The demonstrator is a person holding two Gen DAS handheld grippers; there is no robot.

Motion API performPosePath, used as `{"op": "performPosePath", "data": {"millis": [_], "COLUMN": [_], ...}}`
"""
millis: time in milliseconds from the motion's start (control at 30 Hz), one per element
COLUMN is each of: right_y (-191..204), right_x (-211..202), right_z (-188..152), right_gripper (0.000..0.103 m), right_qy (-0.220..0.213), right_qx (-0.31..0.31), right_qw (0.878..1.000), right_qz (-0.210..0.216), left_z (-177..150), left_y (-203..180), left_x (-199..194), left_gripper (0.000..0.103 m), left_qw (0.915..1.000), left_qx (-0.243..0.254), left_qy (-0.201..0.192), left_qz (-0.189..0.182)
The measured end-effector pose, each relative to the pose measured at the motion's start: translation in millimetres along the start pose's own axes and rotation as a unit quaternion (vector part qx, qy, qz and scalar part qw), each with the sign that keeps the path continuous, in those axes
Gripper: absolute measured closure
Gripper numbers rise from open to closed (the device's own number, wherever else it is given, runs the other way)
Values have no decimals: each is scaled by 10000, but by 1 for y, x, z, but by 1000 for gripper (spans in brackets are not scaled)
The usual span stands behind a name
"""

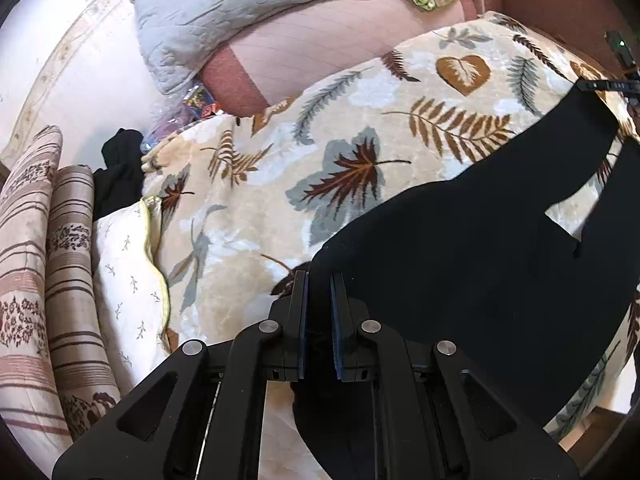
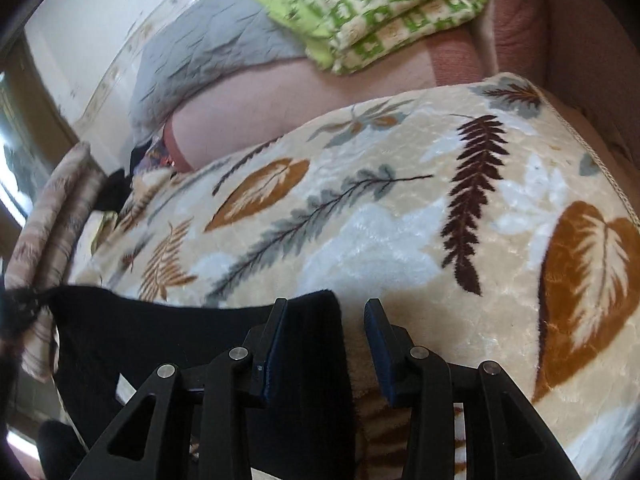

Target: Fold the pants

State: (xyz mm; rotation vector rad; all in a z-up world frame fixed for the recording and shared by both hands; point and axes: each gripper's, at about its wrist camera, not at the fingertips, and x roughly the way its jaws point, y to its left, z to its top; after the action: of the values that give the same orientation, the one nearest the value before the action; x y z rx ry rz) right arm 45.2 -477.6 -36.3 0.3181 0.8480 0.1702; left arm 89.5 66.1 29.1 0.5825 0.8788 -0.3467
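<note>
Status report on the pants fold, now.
Left tool closed on the black pants. Right tool open, pants edge between its fingers. Pants spread flat on leaf-print blanket. Nothing in the way.

Right gripper (image 2: 326, 308) low in frame, jaws apart. Corner of black pants (image 2: 168, 336) lies between them, against the left finger; right finger stands clear over bare blanket. Pants spread leftward across cream leaf-print blanket (image 2: 360, 220) on the bed. Far side: grey quilted cover (image 2: 208, 60), green-and-cream patterned cushion (image 2: 372, 8) resting partly on it, pink sheet (image 2: 288, 100) below both. Striped bolsters (image 2: 60, 208) at left edge. View slightly blurred.
</note>
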Motion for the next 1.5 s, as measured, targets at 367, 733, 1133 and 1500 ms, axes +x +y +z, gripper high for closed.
{"op": "performPosePath", "data": {"millis": [367,733,1133,1500], "right_y": [25,51,48,29], "right_x": [-41,-125,-131,-131], "right_z": [-13,-107,-169,-171], "right_gripper": [99,99,99,99], "right_qy": [-430,-251,507,563], "right_qx": [-910,-2213,-2701,-2379], "right_qw": [9947,9747,9615,9674], "right_qz": [-198,205,-31,-660], "left_z": [-18,-126,-193,-214], "left_y": [1,-19,-32,19], "left_x": [-19,-66,-49,-68], "left_gripper": [95,95,96,94], "left_qw": [9998,9998,9973,9720], "left_qx": [28,-51,-664,-2345], "left_qy": [-103,-164,-115,-128], "left_qz": [141,-35,-290,8]}}
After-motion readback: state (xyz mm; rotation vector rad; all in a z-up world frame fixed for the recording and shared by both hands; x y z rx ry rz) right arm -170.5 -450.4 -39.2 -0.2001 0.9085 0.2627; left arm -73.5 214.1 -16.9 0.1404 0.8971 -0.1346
